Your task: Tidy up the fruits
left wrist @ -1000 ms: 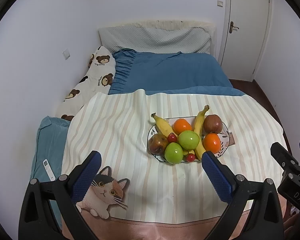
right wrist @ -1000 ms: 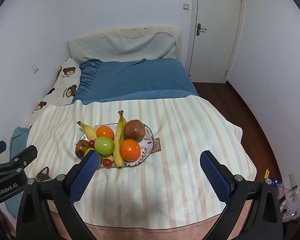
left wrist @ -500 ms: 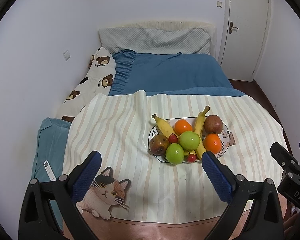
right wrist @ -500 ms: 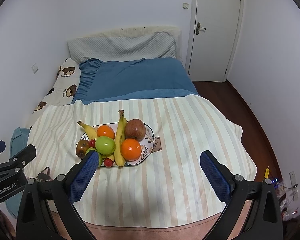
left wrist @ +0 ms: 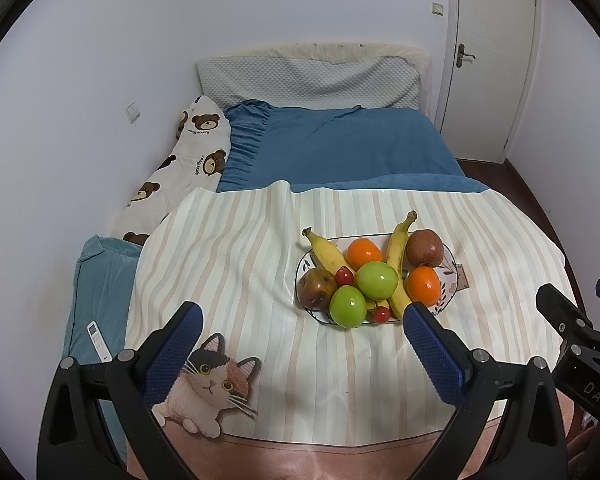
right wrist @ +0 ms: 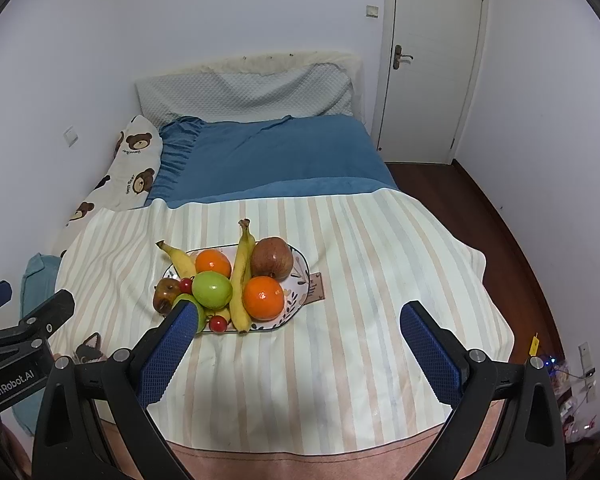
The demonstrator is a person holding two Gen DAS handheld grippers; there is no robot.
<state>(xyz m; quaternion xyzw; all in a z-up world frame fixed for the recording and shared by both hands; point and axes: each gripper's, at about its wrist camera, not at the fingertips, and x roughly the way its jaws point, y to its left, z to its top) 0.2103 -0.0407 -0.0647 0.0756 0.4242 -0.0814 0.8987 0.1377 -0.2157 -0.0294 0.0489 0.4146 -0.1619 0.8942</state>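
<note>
An oval patterned plate (left wrist: 449, 289) (right wrist: 303, 276) sits on a striped cloth on the bed. It holds two bananas (left wrist: 398, 256) (right wrist: 242, 276), two oranges (left wrist: 423, 285) (right wrist: 263, 297), two green apples (left wrist: 377, 279) (right wrist: 212, 289), two reddish apples (left wrist: 425, 247) (right wrist: 272, 258) and small red cherries (left wrist: 381, 314) (right wrist: 218, 323). My left gripper (left wrist: 300, 322) is open and empty, held above the cloth in front of the plate. My right gripper (right wrist: 296, 322) is open and empty, in front of and right of the plate.
The striped cloth (left wrist: 240, 264) has a cat picture (left wrist: 208, 384) at its near left. A white remote (left wrist: 99, 341) lies on a teal cushion at left. A bear-print pillow (left wrist: 196, 148), blue bedding (left wrist: 340, 148) and a door (right wrist: 432, 60) lie beyond.
Both views have shifted slightly: the plate sits a little lower and nearer in frame. Both grippers stay open and empty.
</note>
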